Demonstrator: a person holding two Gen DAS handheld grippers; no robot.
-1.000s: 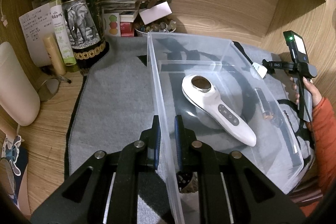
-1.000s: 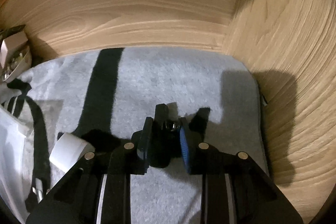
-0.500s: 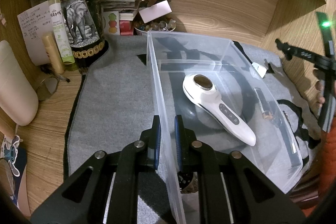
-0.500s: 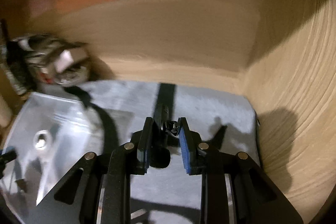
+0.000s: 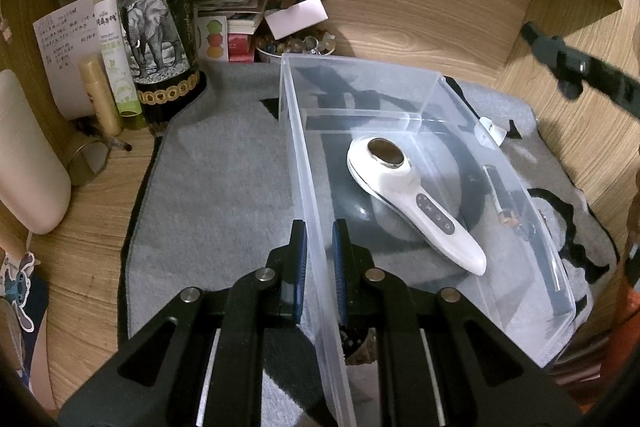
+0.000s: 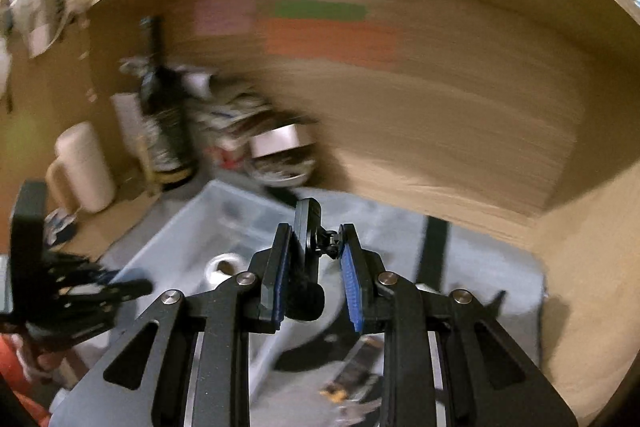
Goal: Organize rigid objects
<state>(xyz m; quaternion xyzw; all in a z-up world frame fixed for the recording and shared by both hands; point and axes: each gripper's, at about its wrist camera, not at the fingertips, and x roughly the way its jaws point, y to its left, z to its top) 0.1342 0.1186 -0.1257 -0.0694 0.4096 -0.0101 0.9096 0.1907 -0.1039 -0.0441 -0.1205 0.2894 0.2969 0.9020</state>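
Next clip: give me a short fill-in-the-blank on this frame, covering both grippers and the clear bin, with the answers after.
1. The left gripper is closed on the side ___ of the clear plastic bin.
2. The white handheld device lies ___ the bin.
3. The right gripper holds a small ___ object.
4. The bin stands on a ___ mat.

Answers: wall; inside; black; grey

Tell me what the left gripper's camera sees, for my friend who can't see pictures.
The left gripper pinches the near wall of a clear plastic bin sitting on a grey mat. Inside the bin lies a white handheld device with a round dark head. A dark bottle with an elephant label stands at the back left on the wooden desk.
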